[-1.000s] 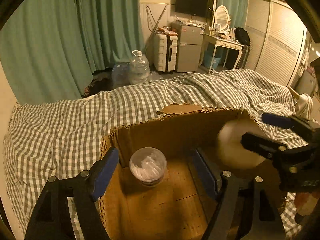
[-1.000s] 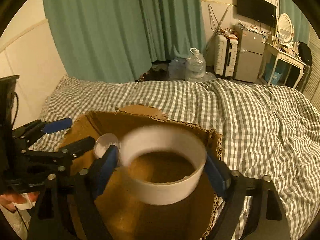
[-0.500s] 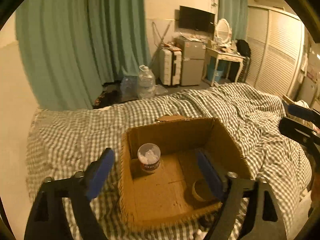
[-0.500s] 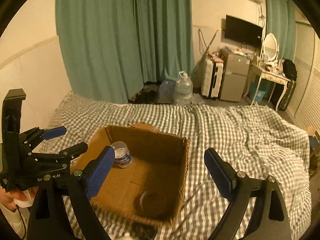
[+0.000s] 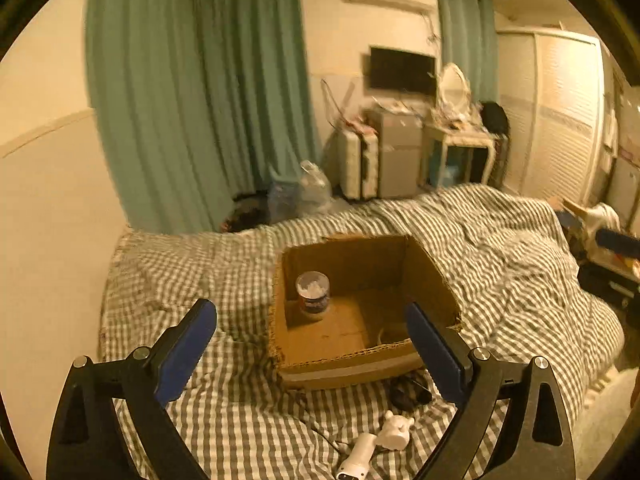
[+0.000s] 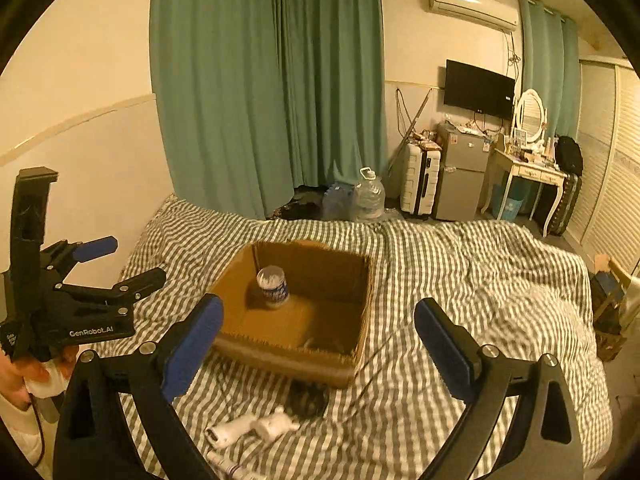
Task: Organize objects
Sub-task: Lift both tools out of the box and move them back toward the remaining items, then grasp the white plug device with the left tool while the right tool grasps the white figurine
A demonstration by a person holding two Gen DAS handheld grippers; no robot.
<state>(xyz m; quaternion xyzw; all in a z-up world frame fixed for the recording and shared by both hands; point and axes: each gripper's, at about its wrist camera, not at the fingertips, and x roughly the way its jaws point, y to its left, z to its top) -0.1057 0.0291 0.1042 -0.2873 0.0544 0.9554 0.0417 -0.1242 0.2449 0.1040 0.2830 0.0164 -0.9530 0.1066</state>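
An open cardboard box (image 5: 356,356) (image 6: 288,354) sits on the checked bedspread. A clear jar with a dark label (image 5: 313,295) (image 6: 273,286) stands upright in its back left corner. A round item lies low at the box's front right, mostly hidden (image 6: 322,345). In front of the box lie a small white bear-shaped object (image 5: 396,427) (image 6: 276,426), a white tube (image 5: 356,458) (image 6: 228,434) and a dark round object (image 5: 410,392) (image 6: 308,400). My left gripper (image 5: 310,360) is open and empty, held back above the bed. My right gripper (image 6: 318,346) is open and empty too.
The checked bedspread (image 5: 500,264) covers the whole bed. A cream wall (image 5: 52,220) runs along the left. Beyond the bed are green curtains (image 6: 260,100), water bottles (image 6: 368,198), a suitcase, a small fridge and a dressing table (image 6: 528,168).
My right gripper let go of the white round item into the box. Both grippers have pulled up and back from the box, so the objects in front of it now show.
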